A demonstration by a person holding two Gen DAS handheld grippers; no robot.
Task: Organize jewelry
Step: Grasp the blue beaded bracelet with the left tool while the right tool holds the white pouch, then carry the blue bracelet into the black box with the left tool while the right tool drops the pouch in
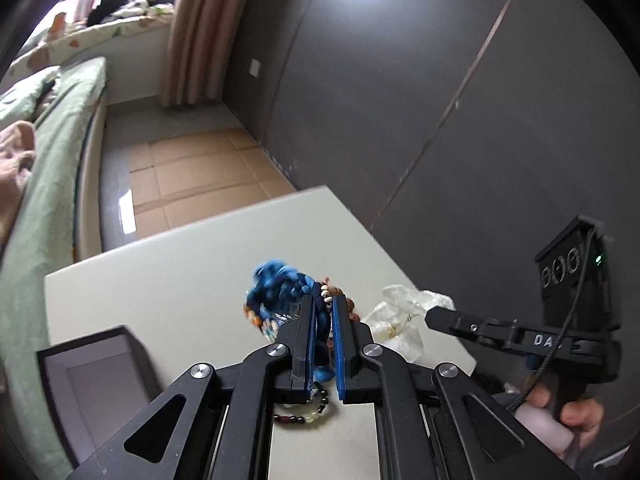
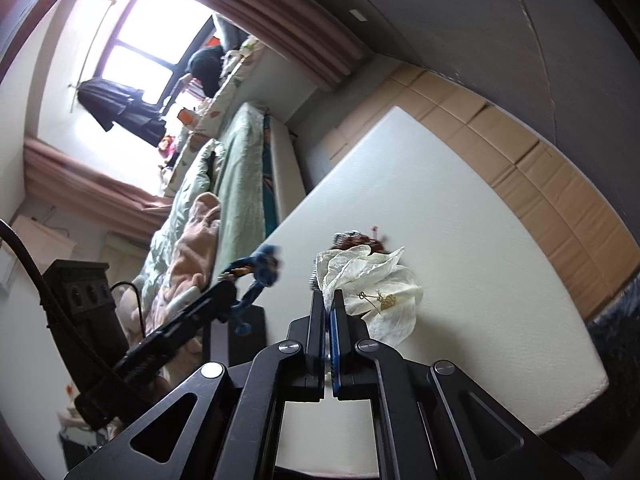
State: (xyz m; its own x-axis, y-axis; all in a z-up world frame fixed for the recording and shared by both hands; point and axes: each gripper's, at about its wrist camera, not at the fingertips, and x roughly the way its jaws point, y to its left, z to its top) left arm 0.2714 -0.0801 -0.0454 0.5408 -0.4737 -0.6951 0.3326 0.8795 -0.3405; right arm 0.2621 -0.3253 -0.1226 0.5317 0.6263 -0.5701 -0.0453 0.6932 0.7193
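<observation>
On my left wrist camera, the left gripper (image 1: 323, 300) has its fingers (image 1: 306, 334) narrowed onto a blue beaded strand (image 1: 280, 284), which bunches up past the tips and hangs down between the blue pads; it looks lifted clear of the white table (image 1: 180, 264), and the blur keeps me from making out single beads. Some brown and pale beads (image 1: 332, 293) sit right at the fingertips, and I cannot tell whether they belong to the same piece. Below the fingers, close to the camera, a bracelet of dark and pale green beads (image 1: 304, 412) lies on the table. To the left, a dark open box (image 1: 96, 384) with a pale lining sits at the table's near edge. To the right is a crumpled white translucent pouch (image 1: 404, 316), and beyond it I can see the right gripper's body with a hand (image 1: 576, 412) on its handle. On my right wrist camera, the right gripper (image 2: 330, 296) has its fingers (image 2: 318, 328) drawn almost together, pinching the edge of that white pouch (image 2: 372, 288); a small gold-coloured piece (image 2: 380, 300) shows on the pouch, whether inside it or on top I cannot tell. Behind the pouch sits a dark reddish-brown cluster (image 2: 360, 240) of jewelry on the table. Off to the left the blue strand (image 2: 260, 276) hangs from the left gripper's fingers, above the box.
</observation>
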